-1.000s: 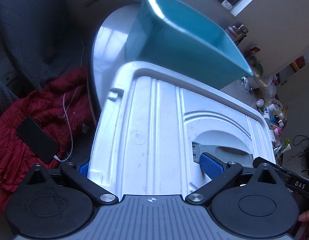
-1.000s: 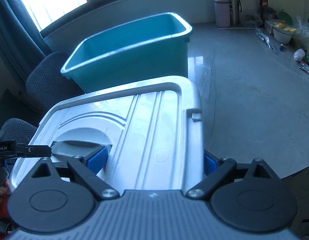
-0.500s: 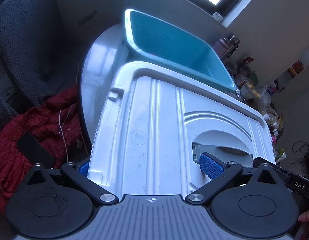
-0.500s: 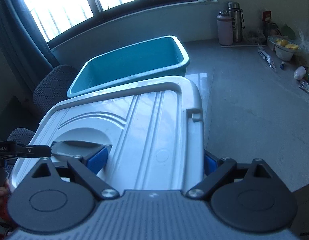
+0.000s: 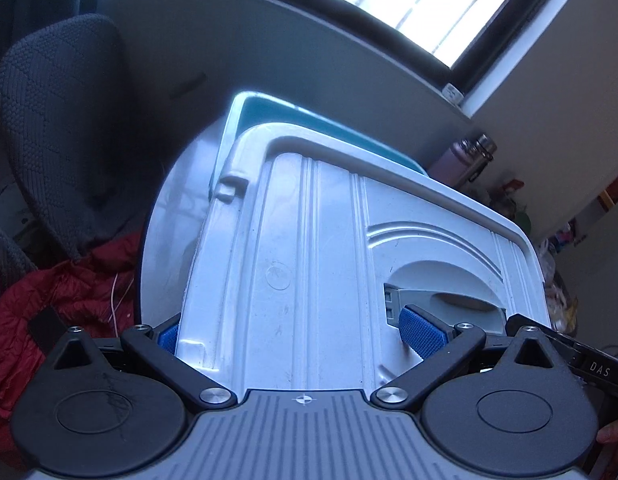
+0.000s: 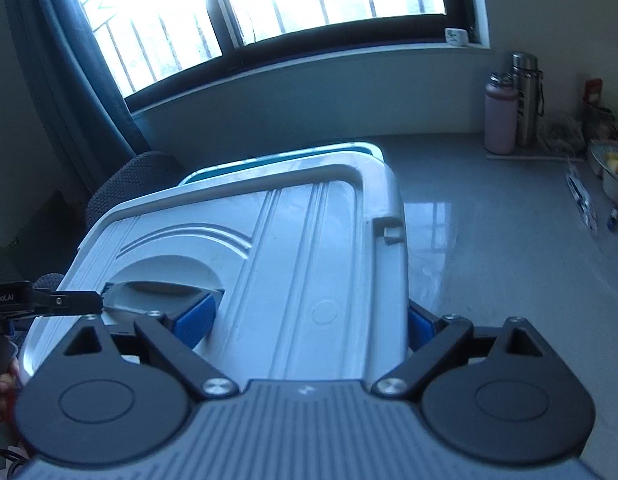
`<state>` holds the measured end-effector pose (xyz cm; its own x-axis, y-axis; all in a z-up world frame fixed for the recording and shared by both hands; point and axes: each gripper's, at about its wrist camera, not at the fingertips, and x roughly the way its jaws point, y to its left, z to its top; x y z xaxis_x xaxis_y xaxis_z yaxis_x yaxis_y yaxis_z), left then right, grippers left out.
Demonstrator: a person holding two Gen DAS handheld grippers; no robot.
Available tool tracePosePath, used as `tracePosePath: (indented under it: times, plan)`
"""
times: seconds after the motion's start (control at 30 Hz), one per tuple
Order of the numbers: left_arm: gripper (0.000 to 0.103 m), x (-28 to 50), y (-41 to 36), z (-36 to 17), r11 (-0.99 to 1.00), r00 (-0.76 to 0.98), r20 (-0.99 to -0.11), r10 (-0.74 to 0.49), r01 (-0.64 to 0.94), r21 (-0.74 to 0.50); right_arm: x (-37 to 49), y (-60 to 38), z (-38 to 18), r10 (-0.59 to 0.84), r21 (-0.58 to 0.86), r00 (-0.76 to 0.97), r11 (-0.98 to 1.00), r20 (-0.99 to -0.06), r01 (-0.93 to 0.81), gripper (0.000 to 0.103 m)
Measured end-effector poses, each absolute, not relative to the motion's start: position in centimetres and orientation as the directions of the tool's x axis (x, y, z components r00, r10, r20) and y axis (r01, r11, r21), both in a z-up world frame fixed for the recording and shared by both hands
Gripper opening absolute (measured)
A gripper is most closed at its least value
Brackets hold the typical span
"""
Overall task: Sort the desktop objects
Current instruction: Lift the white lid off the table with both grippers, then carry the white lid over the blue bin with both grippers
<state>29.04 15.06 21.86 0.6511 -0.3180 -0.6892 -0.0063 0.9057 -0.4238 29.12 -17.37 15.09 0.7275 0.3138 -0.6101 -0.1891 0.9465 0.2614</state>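
Note:
A large white ribbed lid (image 5: 309,264) with a recessed grey handle (image 5: 449,300) fills both wrist views; it also shows in the right wrist view (image 6: 293,256). My left gripper (image 5: 293,332) is shut on one end of the lid, one blue pad in the handle recess, the other outside the rim. My right gripper (image 6: 305,322) is shut on the other end the same way. The teal bin (image 5: 269,110) lies under the lid's far edge, only its rim showing (image 6: 361,146).
A grey tabletop (image 6: 489,248) extends right, with two bottles (image 6: 513,104) and bowls (image 6: 613,168) at the far right. A dark chair (image 5: 57,120) and a red jacket (image 5: 65,292) lie left, below the table edge. A window wall stands behind.
Both grippers have carried the lid forward and over the teal bin, which is now almost covered. The view tilted up toward the window.

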Motion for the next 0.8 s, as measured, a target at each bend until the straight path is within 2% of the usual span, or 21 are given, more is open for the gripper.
tracePosePath:
  times: [0.33,0.8]
  plan:
    - [0.103,33.7,14.4,23.5,0.920,0.690,-0.681,-0.247,-0.055,-0.389,34.8,-17.3,15.0,0.381,0.287,0.720,0.923,-0.580,-0.256,0.095]
    - [0.103,41.5,16.1,23.0,0.924,0.689,-0.692,-0.216,-0.084,-0.372,42.2,-16.7,13.8,0.402,0.312,0.700,0.914,-0.591,-0.261,0.095]
